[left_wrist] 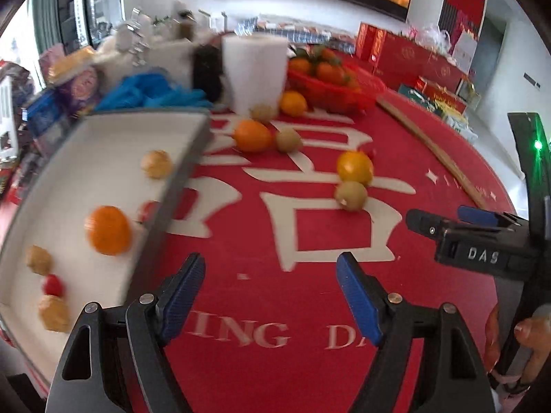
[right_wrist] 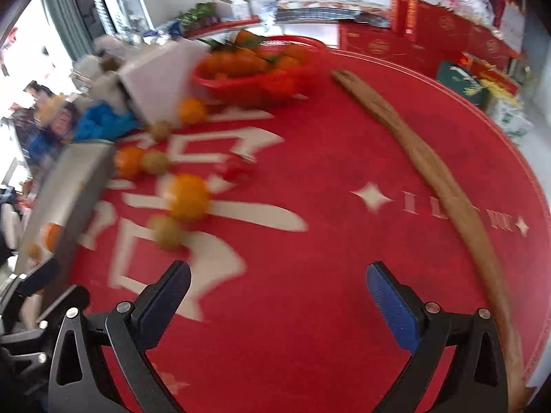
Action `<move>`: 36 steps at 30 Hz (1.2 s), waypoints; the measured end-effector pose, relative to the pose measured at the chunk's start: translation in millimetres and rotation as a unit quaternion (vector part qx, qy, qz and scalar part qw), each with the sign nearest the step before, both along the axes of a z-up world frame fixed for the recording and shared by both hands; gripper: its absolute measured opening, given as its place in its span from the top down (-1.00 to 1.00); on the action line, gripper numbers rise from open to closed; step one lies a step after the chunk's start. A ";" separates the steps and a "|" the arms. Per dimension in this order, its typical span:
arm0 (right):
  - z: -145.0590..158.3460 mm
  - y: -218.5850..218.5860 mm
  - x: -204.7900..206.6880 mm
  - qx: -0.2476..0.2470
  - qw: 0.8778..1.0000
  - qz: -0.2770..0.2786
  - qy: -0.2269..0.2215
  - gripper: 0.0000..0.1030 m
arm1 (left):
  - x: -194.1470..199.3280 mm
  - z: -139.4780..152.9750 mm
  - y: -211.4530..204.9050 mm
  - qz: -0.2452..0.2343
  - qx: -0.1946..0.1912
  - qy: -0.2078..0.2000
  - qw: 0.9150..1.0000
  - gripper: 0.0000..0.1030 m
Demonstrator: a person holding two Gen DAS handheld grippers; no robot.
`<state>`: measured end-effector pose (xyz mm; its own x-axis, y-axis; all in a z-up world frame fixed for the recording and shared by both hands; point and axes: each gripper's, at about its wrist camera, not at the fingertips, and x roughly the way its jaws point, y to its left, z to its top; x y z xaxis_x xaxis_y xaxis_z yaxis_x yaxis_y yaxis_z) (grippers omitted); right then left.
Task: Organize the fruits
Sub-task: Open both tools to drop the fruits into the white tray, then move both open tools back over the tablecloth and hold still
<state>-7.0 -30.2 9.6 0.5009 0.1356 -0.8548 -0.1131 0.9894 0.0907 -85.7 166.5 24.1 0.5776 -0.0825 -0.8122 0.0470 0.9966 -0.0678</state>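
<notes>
The left gripper (left_wrist: 272,296) was spread partway with nothing between its pads, and the right gripper (right_wrist: 279,301) gaped wide and empty over the red tablecloth (right_wrist: 310,206). Beside the left one sat a white tray (left_wrist: 86,172) holding an orange (left_wrist: 108,230). More fruit lay loose: a yellow orange (left_wrist: 354,167) touching a kiwi (left_wrist: 351,195).

In the right wrist view motion blur smears most of the fruit: the orange (right_wrist: 188,197) at ten o'clock and the green-brown fruit (right_wrist: 167,232) below it have no sharp outline. The small red thing (right_wrist: 237,169) near them is too blurred to name. The tray (right_wrist: 74,186) is cut off at nine o'clock. In the left wrist view the tray's near corner (left_wrist: 20,323) runs out at eight o'clock, and the tray wall half hides a red fruit (left_wrist: 148,209).
</notes>
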 end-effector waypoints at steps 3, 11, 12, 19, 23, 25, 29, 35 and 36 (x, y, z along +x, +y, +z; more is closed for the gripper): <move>-7.7 -12.4 -3.8 -0.027 0.999 -0.014 -0.011 -0.99 | 6.3 -11.5 -12.6 -0.001 0.011 0.012 1.000 -0.58; -10.7 -13.8 -11.0 -0.048 0.998 -0.017 -0.042 -0.99 | 11.2 -21.2 -19.6 0.002 0.028 -0.005 1.000 -0.95; -10.2 -14.2 -11.3 -0.048 0.998 -0.017 -0.043 -0.99 | 12.8 -22.1 -20.7 -0.001 0.029 -0.002 1.000 -0.99; -13.3 -11.7 -10.3 -0.048 0.998 -0.019 -0.044 -0.99 | 13.7 -22.4 -21.8 -0.004 0.032 -0.001 0.999 -1.00; -13.3 -11.9 -10.2 -0.048 0.998 -0.019 -0.044 -0.99 | 13.8 -22.2 -21.7 -0.004 0.032 -0.001 0.999 -1.00; -13.4 -11.8 -10.2 -0.048 0.998 -0.019 -0.044 -0.99 | 14.1 -22.3 -22.0 -0.004 0.032 -0.001 0.999 -1.00; -13.5 -11.9 -10.3 -0.047 0.998 -0.019 -0.045 -0.99 | 13.8 -22.2 -21.8 -0.004 0.032 -0.001 0.999 -1.00; -13.6 -12.0 -10.4 -0.047 0.998 -0.019 -0.045 -0.99 | 14.1 -22.3 -22.1 -0.004 0.032 -0.001 0.999 -1.00; -13.5 -12.1 -10.3 -0.047 0.998 -0.019 -0.045 -0.99 | 14.1 -22.3 -22.1 -0.004 0.032 -0.001 0.999 -1.00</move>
